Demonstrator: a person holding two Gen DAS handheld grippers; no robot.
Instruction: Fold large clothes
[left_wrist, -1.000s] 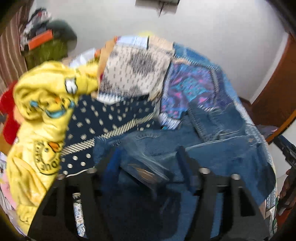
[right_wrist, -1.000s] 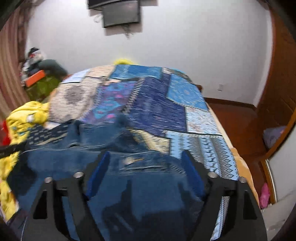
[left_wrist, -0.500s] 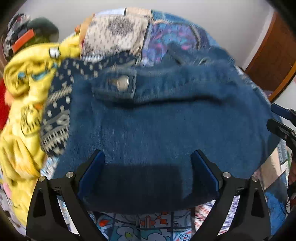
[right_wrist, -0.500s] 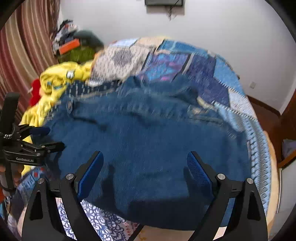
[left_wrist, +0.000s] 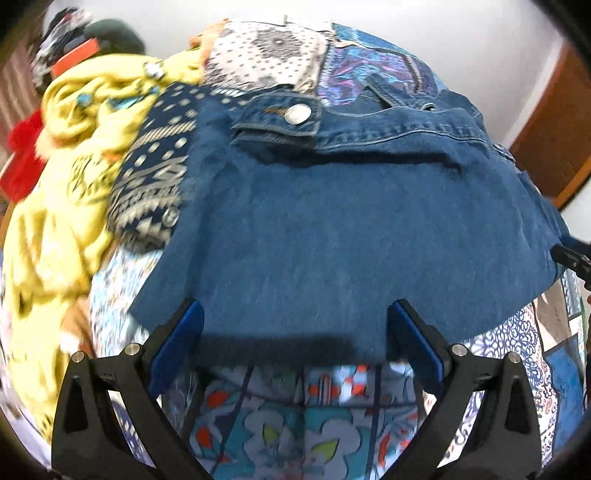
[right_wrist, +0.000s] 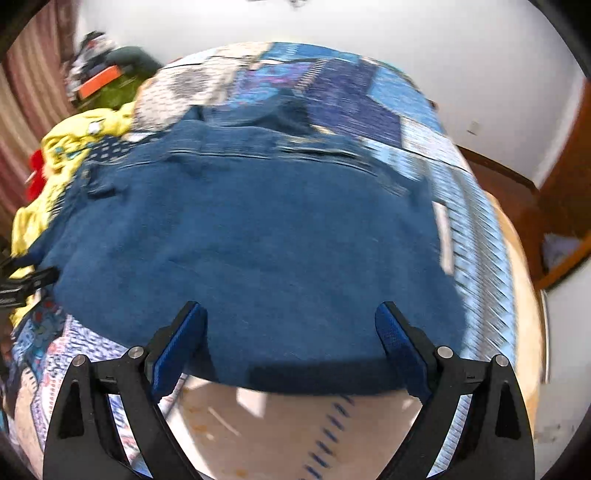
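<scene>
dark blue denim jacket lies spread flat on patchwork bedspread, likely laid out for folding | left gripper wide apart, empty, at near hem | right gripper likewise spread, holding nothing

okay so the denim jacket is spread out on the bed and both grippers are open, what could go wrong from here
1. The denim jacket overlaps the dotted navy garment at its left edge, so the left gripper might pinch both.
2. The jacket's near hem lies at the bed's edge, so a tug could slide it off.
</scene>
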